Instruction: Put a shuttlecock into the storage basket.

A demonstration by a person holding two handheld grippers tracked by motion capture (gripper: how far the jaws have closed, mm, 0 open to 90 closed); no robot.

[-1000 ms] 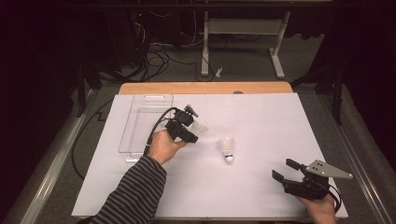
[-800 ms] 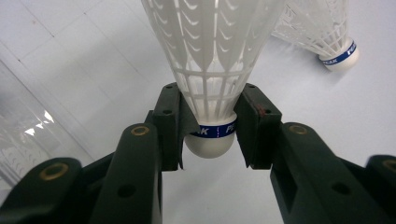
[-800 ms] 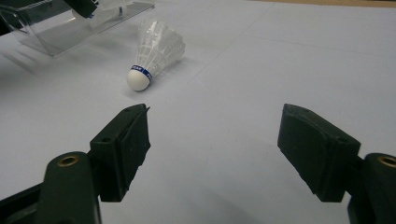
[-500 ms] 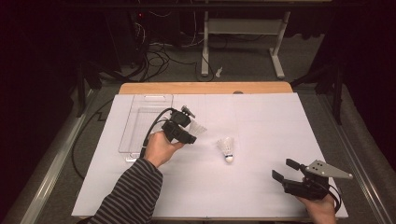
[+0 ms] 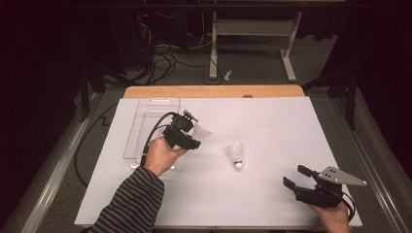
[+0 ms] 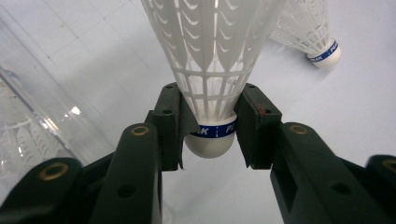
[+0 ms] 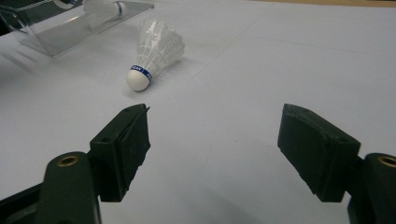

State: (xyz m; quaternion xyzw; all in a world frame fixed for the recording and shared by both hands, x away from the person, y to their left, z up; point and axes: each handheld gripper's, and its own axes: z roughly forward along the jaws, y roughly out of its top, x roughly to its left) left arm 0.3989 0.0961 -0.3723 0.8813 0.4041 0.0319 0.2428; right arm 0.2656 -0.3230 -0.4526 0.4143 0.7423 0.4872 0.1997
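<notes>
The held shuttlecock (image 6: pixel 212 56) is cropped by the top edge.

Overhead light is falling brightly on the white surface (image 5: pixel 272 121), while the floor and room beyond are sitting in near darkness. Glare is glinting off the clear tray (image 6: pixel 32 116) at the left. Close to the lens, the tongs (image 7: pixel 215 154) are blurring slightly, casting soft shadows.
</notes>
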